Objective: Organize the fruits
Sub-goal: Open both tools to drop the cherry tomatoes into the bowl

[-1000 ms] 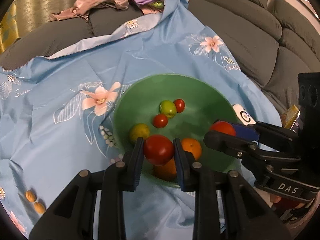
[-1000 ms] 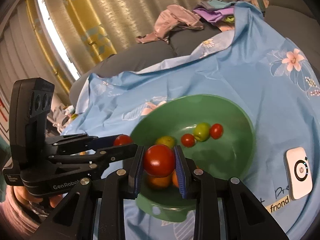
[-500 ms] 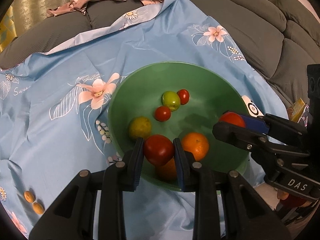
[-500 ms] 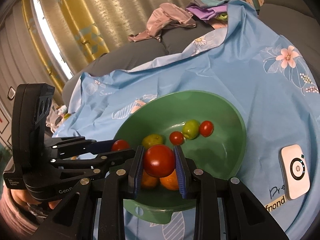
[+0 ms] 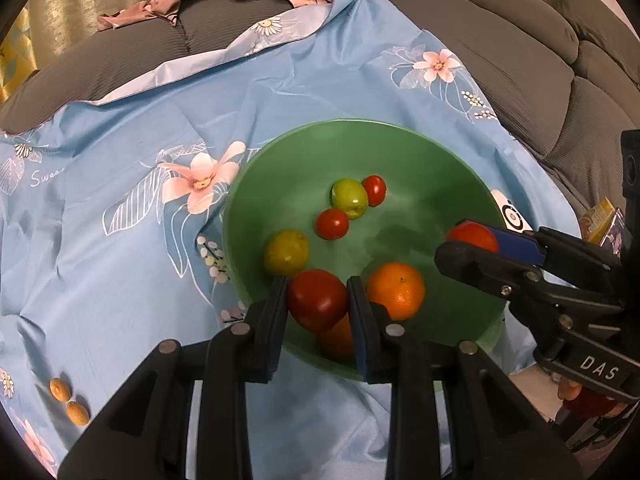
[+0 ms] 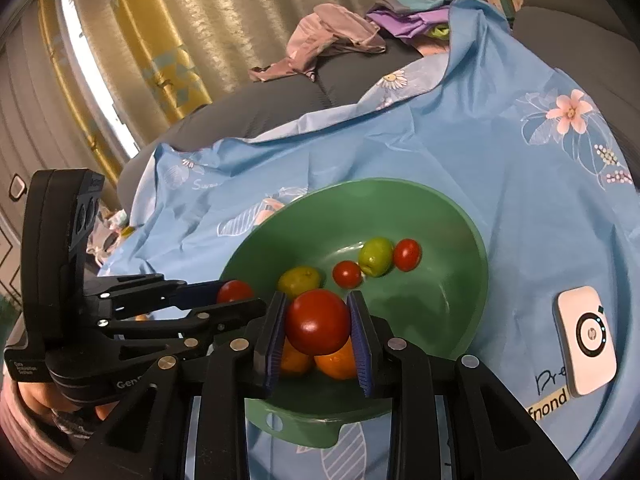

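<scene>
You have a blue floral cloth spread over a grey sofa, with crumpled pink and purple clothes heaped at its far end. A white HP device lies on the cloth, and gold-patterned curtains hang behind the sofa

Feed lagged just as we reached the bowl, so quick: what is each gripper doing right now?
Left gripper: closed on a red tomato, over the green bowl.
Right gripper: closed on another red tomato, over the same bowl.
</scene>
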A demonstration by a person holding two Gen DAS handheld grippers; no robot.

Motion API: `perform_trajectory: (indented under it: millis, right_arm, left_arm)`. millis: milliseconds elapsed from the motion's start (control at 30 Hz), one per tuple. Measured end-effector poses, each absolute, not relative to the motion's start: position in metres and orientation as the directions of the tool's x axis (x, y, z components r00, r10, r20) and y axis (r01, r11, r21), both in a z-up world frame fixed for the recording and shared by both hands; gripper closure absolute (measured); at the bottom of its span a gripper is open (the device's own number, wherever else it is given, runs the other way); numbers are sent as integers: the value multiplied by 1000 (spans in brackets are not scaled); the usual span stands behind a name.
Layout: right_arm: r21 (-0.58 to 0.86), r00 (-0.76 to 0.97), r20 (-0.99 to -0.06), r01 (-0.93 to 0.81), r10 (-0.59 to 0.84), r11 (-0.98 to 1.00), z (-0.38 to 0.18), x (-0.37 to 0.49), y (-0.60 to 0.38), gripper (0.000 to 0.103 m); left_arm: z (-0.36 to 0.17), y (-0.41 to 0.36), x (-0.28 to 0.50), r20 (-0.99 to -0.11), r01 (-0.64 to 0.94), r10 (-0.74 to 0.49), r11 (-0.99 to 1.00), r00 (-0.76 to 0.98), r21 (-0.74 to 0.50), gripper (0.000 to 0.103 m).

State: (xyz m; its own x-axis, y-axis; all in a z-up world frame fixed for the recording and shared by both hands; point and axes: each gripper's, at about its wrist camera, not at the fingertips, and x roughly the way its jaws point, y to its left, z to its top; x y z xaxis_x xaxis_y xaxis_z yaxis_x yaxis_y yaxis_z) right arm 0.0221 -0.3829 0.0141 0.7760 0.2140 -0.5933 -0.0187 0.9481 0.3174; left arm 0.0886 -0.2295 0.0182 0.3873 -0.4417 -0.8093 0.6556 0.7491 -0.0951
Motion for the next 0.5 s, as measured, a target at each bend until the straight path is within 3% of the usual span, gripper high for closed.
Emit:
perform_trajectory:
  millis: [100, 267, 400, 500]
  right_arm:
    - [321, 783, -588, -6, 204, 947, 16, 21, -385, 72]
    - [315, 786, -590, 9, 188, 949, 18, 18, -386, 68]
    - [315, 787, -589, 13, 185, 949, 20, 14, -383, 68]
    - [311, 788, -587, 8, 185, 950, 24, 11, -380, 68]
  left_arm:
    - [20, -227, 88, -805, 646, -433, 759, 406, -83, 69]
    - [27, -223, 83, -792, 640, -436, 765, 428, -75, 49]
    - [32, -217, 78, -785, 630, -436, 773, 441, -75, 44]
    - [36, -207, 73, -781, 612, -430, 787, 452, -80, 34]
